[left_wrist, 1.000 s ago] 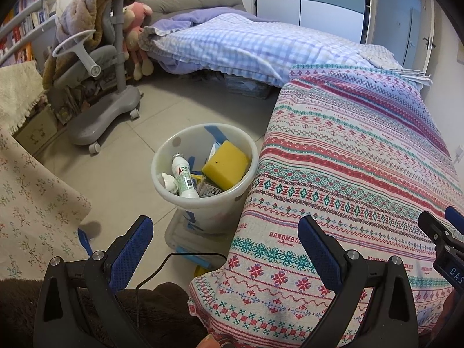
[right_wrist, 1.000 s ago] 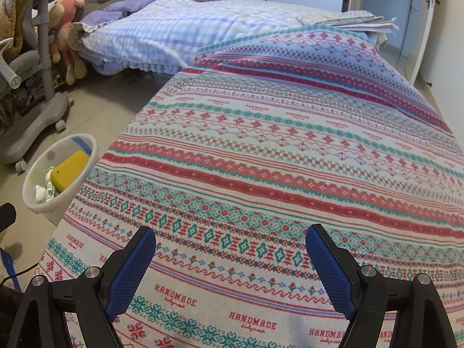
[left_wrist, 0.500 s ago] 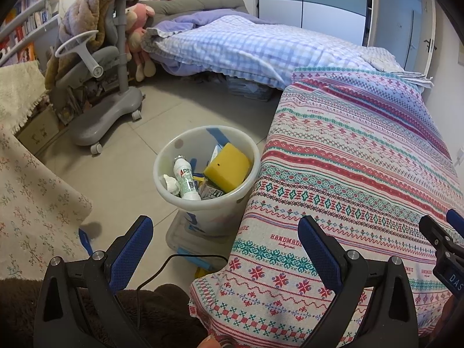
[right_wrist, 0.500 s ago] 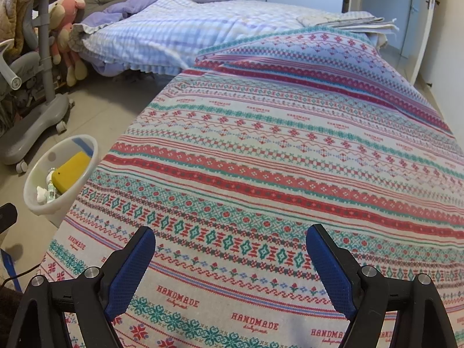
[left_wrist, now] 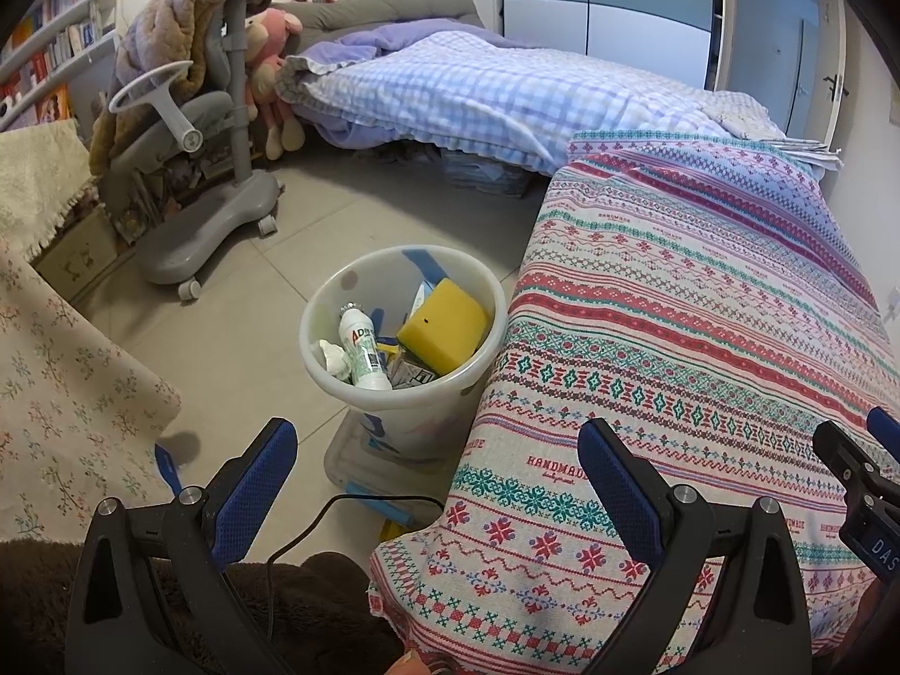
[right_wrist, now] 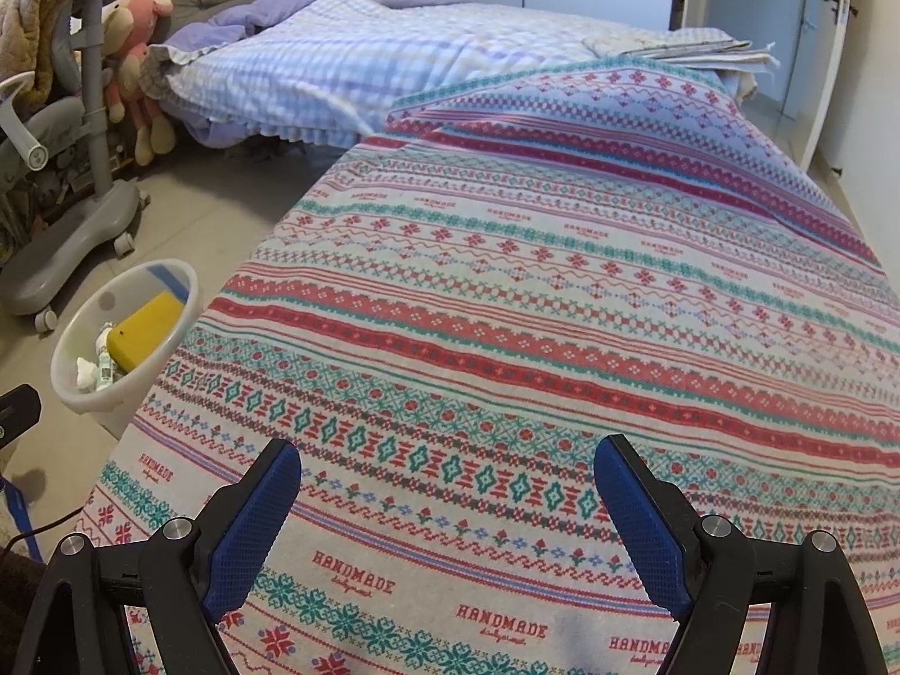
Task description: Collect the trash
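Yellow sponge (left_wrist: pixel 444 323), red-teal patterned cloth (left_wrist: pixel 703 337)

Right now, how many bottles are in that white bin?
1: a white bottle standing tilted at the left inside the bin, beside the yellow sponge. More may be hidden underneath.

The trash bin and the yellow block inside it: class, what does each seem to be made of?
Trash bin: likely thin plastic, smooth and milky translucent; contents show faintly through its wall.
Yellow block: probably foam sponge; matte, soft-edged, with no gloss, though the texture is too fine to confirm.
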The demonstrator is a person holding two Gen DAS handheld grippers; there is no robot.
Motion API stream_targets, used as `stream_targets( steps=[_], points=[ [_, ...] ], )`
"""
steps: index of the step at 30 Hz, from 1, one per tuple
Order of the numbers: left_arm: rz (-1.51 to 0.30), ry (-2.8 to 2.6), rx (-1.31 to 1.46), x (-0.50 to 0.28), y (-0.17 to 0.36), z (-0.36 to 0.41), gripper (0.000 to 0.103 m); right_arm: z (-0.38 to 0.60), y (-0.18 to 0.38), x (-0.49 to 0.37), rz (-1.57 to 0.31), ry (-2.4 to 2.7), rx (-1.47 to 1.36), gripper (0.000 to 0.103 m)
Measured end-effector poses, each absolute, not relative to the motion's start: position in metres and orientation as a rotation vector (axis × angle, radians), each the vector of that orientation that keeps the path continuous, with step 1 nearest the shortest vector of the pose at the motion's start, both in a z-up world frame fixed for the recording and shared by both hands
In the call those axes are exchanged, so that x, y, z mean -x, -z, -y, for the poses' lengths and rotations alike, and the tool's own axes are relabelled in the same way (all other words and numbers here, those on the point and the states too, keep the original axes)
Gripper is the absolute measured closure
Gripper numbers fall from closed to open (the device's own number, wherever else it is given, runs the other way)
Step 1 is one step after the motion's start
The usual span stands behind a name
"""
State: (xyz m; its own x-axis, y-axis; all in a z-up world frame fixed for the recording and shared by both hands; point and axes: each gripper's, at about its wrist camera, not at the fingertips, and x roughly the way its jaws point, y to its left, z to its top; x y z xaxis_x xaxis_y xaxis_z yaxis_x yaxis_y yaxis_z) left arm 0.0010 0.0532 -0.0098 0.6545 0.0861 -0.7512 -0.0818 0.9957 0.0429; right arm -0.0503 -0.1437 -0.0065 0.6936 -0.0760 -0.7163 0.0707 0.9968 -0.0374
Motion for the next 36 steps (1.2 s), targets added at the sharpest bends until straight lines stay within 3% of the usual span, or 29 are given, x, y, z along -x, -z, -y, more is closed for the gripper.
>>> stream_targets(
  steps=[31, 36],
  points=[
    [-0.859, -0.086, 0.016, -0.005, 0.009, -0.055, 0.002, 0.139, 0.009, 0.045, -0.802, 0.058, -0.003, 0.014],
    [-0.938, 0.003, 0.109, -0.017, 0.007, -0.064, 0.002, 0.137, 0.009, 0.044, -0.807, 0.044, 0.003, 0.014]
  ],
)
